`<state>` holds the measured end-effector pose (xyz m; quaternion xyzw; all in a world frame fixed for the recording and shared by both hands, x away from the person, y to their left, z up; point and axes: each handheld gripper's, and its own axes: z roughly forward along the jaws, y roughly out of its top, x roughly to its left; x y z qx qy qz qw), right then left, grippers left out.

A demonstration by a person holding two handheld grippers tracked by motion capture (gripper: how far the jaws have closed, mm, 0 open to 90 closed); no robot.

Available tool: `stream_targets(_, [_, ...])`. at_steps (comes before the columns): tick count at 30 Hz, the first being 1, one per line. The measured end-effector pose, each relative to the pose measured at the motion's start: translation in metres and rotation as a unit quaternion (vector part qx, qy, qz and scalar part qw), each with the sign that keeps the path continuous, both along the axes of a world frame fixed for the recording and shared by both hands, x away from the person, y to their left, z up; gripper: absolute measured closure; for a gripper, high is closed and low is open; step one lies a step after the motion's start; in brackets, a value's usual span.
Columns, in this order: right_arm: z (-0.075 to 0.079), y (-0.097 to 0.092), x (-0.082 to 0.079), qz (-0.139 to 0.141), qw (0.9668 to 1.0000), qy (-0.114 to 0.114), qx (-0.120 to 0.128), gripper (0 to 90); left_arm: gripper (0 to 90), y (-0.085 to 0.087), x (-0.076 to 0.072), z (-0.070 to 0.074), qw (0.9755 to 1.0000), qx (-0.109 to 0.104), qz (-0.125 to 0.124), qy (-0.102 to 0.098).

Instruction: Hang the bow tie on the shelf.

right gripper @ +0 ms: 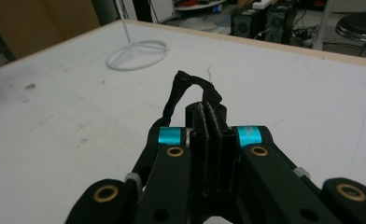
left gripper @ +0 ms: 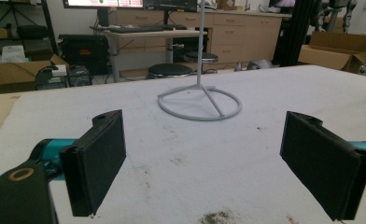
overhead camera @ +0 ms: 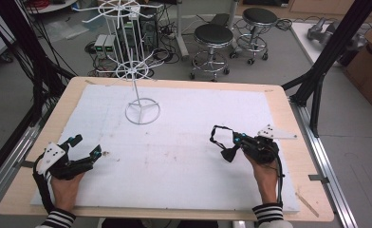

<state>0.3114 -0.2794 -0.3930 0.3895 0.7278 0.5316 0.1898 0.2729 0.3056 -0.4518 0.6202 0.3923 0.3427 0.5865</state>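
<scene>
Table (overhead camera: 288, 156): wooden top under a white padded sheet (overhead camera: 184, 156) with brownish stains toward its near edge.
Stand (overhead camera: 136, 71): white wire display rack at about 11 o'clock from the sheet's middle, upright on a ring base (left gripper: 200, 105), with hooked arms fanning out higher up; well apart from both hands.
Left gripper (overhead camera: 85, 151): at 8 o'clock on the sheet, jaws spread wide with nothing between them, the two black pads (left gripper: 99, 163) aimed toward the ring base.
Right gripper (overhead camera: 227, 153): at 4 o'clock, jaws clenched on a black strap (right gripper: 190, 91); the pads press together with the strap pinched at their tips.
Strap: a thin dark loop arching out from the right jaws toward 10 o'clock, just above the sheet; it seems small enough to hang on one of the stand's hooks.
Handling, as a judgement: light, limp and floppy, not fragile; it will sag and swing when lifted, so the loop needs holding open. Best hold is near one end, as now, leaving the bow free to drop over a hook.
In the way: bare sheet lies between strap and stand; the stand's thin arms could snag the loop or tip if knocked.
Beyond the table: stools (overhead camera: 213, 35), cables and boxes on the floor, out of reach.
</scene>
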Motion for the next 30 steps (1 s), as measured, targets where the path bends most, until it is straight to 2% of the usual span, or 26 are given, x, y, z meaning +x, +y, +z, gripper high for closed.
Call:
stream_targets(8, [0.012,0.008,-0.001,0.009,0.999,-0.037,0.026,87.6,14.6,0.0,0.0,0.0,1.0,0.0,0.0,0.0])
stream_targets(19, [0.034,0.035,0.008,0.032,0.9973,-0.059,0.028,87.5,14.6,0.0,0.0,0.0,1.0,0.0,0.0,0.0])
stream_targets(30, [0.06,0.069,0.022,0.059,0.994,-0.081,0.045,87.5,14.6,0.0,0.0,0.0,1.0,-0.001,0.0,0.0])
